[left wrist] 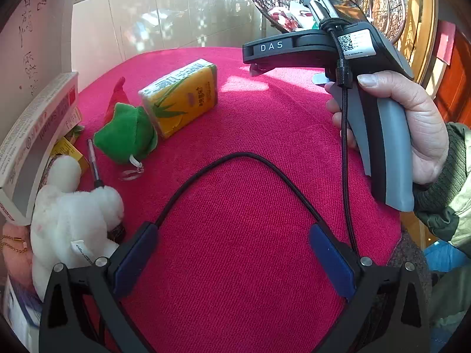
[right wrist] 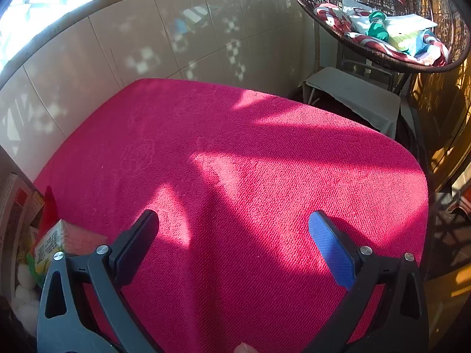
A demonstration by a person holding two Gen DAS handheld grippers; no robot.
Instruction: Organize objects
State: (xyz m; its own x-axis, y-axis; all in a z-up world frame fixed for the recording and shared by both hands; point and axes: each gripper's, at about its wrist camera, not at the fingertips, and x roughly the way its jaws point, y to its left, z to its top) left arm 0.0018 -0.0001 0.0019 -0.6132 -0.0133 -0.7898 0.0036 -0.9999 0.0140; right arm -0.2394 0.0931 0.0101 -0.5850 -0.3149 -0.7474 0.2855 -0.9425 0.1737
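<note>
On a pink cloth-covered table (left wrist: pixel 250 153) lie a yellow tissue pack (left wrist: pixel 182 97), a green plush toy (left wrist: pixel 126 135) with a clear suction cup, a pen (left wrist: pixel 94 161) and a white plush toy (left wrist: pixel 70 217), all at the left. My left gripper (left wrist: pixel 232 259) is open and empty over the near middle of the table. My right gripper (right wrist: pixel 234 241) is open and empty above bare cloth; its body (left wrist: pixel 353 67) shows in the left wrist view, held by a hand. The tissue pack (right wrist: pixel 56 244) sits at its lower left.
A white box (left wrist: pixel 35 135) leans at the table's left edge above the toys. A tiled wall (right wrist: pixel 147 44) stands behind the table. A wicker hanging chair (right wrist: pixel 382 29) with cushions and a small grey table (right wrist: pixel 353 97) stand at the far right.
</note>
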